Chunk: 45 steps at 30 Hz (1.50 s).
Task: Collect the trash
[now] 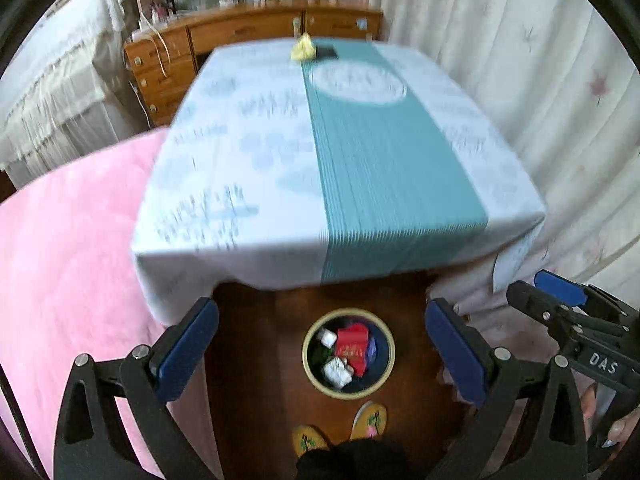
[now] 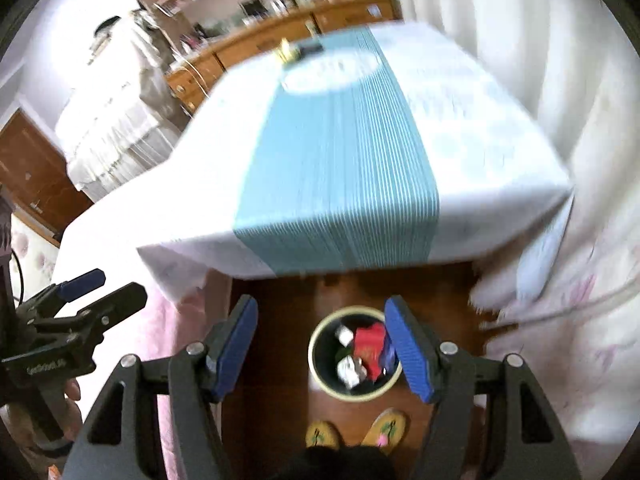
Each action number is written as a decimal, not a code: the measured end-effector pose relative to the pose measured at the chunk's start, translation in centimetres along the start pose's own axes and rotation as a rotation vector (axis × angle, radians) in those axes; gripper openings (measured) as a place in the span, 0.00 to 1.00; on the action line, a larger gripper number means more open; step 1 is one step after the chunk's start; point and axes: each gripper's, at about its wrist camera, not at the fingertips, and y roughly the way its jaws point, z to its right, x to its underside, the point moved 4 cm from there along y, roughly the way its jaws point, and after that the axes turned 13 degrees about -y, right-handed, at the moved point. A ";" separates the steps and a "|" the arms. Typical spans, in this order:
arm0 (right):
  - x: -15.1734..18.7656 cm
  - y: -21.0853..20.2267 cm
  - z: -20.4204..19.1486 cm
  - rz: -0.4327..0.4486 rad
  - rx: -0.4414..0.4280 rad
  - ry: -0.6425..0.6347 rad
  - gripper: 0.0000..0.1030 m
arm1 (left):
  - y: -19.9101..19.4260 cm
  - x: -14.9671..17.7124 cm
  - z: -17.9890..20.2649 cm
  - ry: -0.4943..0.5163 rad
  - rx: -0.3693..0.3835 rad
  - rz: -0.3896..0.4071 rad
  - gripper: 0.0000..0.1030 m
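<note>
A round bin (image 1: pixel 348 395) stands on the wooden floor below the table's near edge, holding a red packet (image 1: pixel 352 344) and crumpled white paper (image 1: pixel 337 372). My left gripper (image 1: pixel 322 308) hangs high above it, open, with nothing between its blue pads. My right gripper (image 2: pixel 320 308) is also open and empty above the bin (image 2: pixel 352 397); its right finger (image 2: pixel 408 348) overlaps the bin's rim in view. Each gripper shows at the edge of the other's view: the right gripper (image 1: pixel 538 290) and the left gripper (image 2: pixel 102 286). A yellow crumpled piece (image 1: pixel 303 49) (image 2: pixel 286 54) lies at the table's far end.
The table (image 1: pixel 224 184) carries a white cloth and a teal runner (image 1: pixel 384 184); a dark flat thing (image 1: pixel 326 51) lies by the yellow piece. A pink blanket (image 1: pixel 72 260) is left, curtains (image 1: pixel 540 80) right, a wooden dresser (image 1: pixel 240 32) behind. Feet in yellow slippers (image 1: pixel 368 420) stand by the bin.
</note>
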 end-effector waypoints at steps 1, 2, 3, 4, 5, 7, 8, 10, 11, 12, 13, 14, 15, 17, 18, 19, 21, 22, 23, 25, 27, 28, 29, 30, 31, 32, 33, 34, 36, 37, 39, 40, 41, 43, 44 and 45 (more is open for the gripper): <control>-0.6 -0.7 -0.2 0.013 -0.003 -0.007 0.65 | -0.7 -0.6 0.2 0.000 -0.003 0.015 0.99; -1.2 -1.4 -0.3 0.027 -0.010 -0.013 0.65 | -1.5 -1.4 0.5 0.001 -0.005 0.035 0.99; -2.1 -2.3 -0.5 0.044 -0.018 -0.022 0.65 | -2.2 -2.0 0.9 0.003 -0.006 0.050 0.99; -2.8 -2.8 -0.6 0.054 -0.019 -0.033 0.65 | -3.0 -2.8 1.3 0.010 -0.012 0.070 0.99; -3.4 -3.3 -0.7 0.064 -0.019 -0.047 0.65 | -3.4 -3.4 1.6 0.014 -0.019 0.084 0.99; -4.9 -4.6 -0.8 0.095 -0.019 -0.080 0.65 | -4.4 -4.7 2.2 0.018 -0.028 0.107 0.99; -5.7 -5.1 -0.9 0.112 -0.018 -0.094 0.65 | -5.0 -5.3 2.6 0.018 -0.032 0.120 0.99; -6.9 -5.8 -0.9 0.145 -0.023 -0.117 0.65 | -5.8 -6.7 3.3 0.017 -0.041 0.146 0.99; -7.6 -6.2 -0.9 0.160 -0.024 -0.130 0.65 | -6.1 -7.3 3.7 0.018 -0.047 0.154 0.99; -8.4 -6.5 -0.8 0.174 -0.026 -0.146 0.65 | -6.4 -7.9 4.0 0.019 -0.053 0.163 0.99; -8.9 -6.7 -0.7 0.181 -0.027 -0.157 0.65 | -6.8 -8.5 4.3 0.018 -0.059 0.173 0.99; -9.5 -6.8 -0.7 0.187 -0.027 -0.169 0.65 | -7.0 -9.1 4.5 0.017 -0.066 0.183 0.99; -10.3 -6.9 -0.6 0.196 -0.029 -0.186 0.65 | -7.0 -9.7 4.7 0.017 -0.071 0.187 0.99; -11.5 -6.9 -0.5 0.209 -0.026 -0.210 0.65 | -6.9 -11.0 5.1 0.013 -0.086 0.187 0.99; -12.3 -7.0 -0.3 0.217 -0.019 -0.222 0.65 | -6.9 -11.5 5.2 0.010 -0.091 0.187 0.99; -12.8 -6.9 -0.1 0.221 -0.016 -0.226 0.65 | -6.7 -12.1 5.3 0.005 -0.096 0.187 0.99; -14.2 -6.5 0.4 0.220 -0.014 -0.220 0.65 | -6.4 -13.3 5.4 0.003 -0.101 0.184 0.99; -14.9 -6.2 0.8 0.221 -0.018 -0.213 0.65 | -6.2 -13.9 5.5 0.003 -0.102 0.183 0.99; -15.6 -6.0 1.1 0.223 -0.017 -0.205 0.65 | -5.9 -14.6 5.6 0.005 -0.105 0.182 0.99; -16.7 -5.6 1.6 0.227 -0.016 -0.198 0.65 | -5.2 -15.8 5.6 0.011 -0.106 0.176 0.99; -18.2 -4.9 2.0 0.232 -0.008 -0.193 0.65 | -4.2 -17.1 5.8 0.020 -0.106 0.167 0.99; -18.8 -4.7 2.2 0.237 -0.004 -0.189 0.65 | -3.6 -17.9 5.9 0.023 -0.104 0.163 0.99; -19.3 -4.5 2.3 0.240 -0.001 -0.185 0.65 | -2.9 -18.7 5.9 0.025 -0.099 0.158 0.99; -20.0 -4.0 2.6 0.243 0.004 -0.177 0.65 | -2.4 -19.4 5.9 0.027 -0.096 0.156 0.99; -20.8 -3.6 2.8 0.244 0.010 -0.169 0.65 | -1.7 -20.4 5.8 0.027 -0.092 0.152 0.99; -21.4 -3.2 3.0 0.244 0.014 -0.164 0.65 | -0.9 -21.5 5.7 0.027 -0.087 0.151 0.99; -22.3 -2.4 3.2 0.242 0.023 -0.155 0.65 | -0.2 -22.3 5.6 0.027 -0.084 0.150 0.99; -23.1 -1.9 3.4 0.241 0.029 -0.149 0.65 | 0.8 -23.5 5.4 0.027 -0.079 0.146 0.99; -25.0 -0.4 3.8 0.238 0.049 -0.131 0.65 | 3.0 -26.1 5.1 0.039 -0.050 0.122 0.99; -25.9 0.3 4.0 0.236 0.060 -0.122 0.65 | 4.0 -27.2 4.9 0.048 -0.037 0.109 0.99; -28.0 2.2 4.5 0.226 0.084 -0.094 0.65 | 6.7 -29.9 4.6 0.066 -0.017 0.076 0.99; -28.8 3.0 4.7 0.219 0.092 -0.078 0.65 | 8.3 -31.4 4.2 0.071 -0.010 0.059 0.99; -30.1 4.3 5.0 0.212 0.100 -0.056 0.65 | 10.1 -33.0 3.9 0.071 -0.004 0.037 0.99; -32.0 6.6 5.6 0.193 0.117 -0.027 0.65 | 13.5 -35.6 3.5 0.071 0.017 -0.013 0.99; -32.9 7.9 5.9 0.180 0.127 -0.013 0.65 | 15.4 -36.9 3.3 0.072 0.025 -0.039 0.99; -34.1 9.9 6.3 0.161 0.136 0.007 0.65 | 17.0 -37.8 3.2 0.076 0.029 -0.057 0.99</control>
